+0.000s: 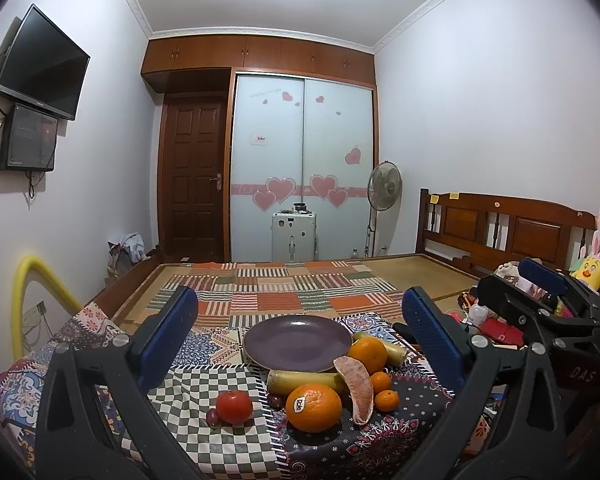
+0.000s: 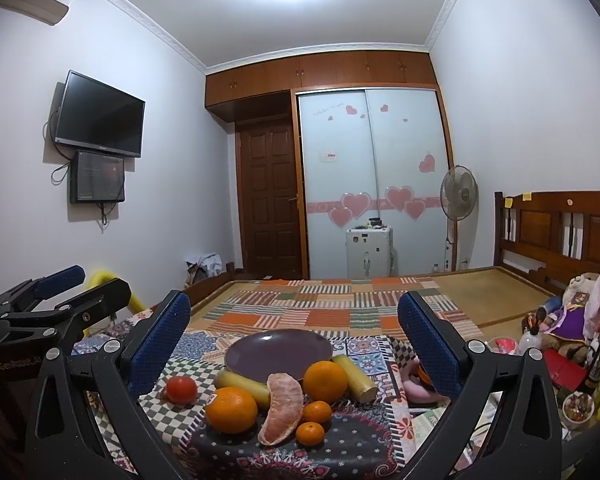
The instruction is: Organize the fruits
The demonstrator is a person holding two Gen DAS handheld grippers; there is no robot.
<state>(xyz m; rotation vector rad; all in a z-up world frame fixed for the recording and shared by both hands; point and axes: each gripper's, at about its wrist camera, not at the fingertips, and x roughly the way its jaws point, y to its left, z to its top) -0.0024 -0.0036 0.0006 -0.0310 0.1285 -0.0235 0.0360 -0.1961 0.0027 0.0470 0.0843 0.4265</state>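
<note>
Two claws, left claw [image 1: 300, 344] and right claw [image 2: 294, 344], are spread and empty. The fruits lie ahead between each claw's fingers; the stickered orange [image 1: 313, 407] is nearest, before the empty plate [image 1: 296, 343].

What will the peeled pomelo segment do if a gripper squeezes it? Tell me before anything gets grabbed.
The peeled pomelo segment shows bare pinkish membrane, so it is probably soft and may tear or leak under a firm pinch. Its curved wedge shape leans against the small mandarins, so it looks unlikely to roll, though lifting it may nudge them. It likely feels light.
</note>
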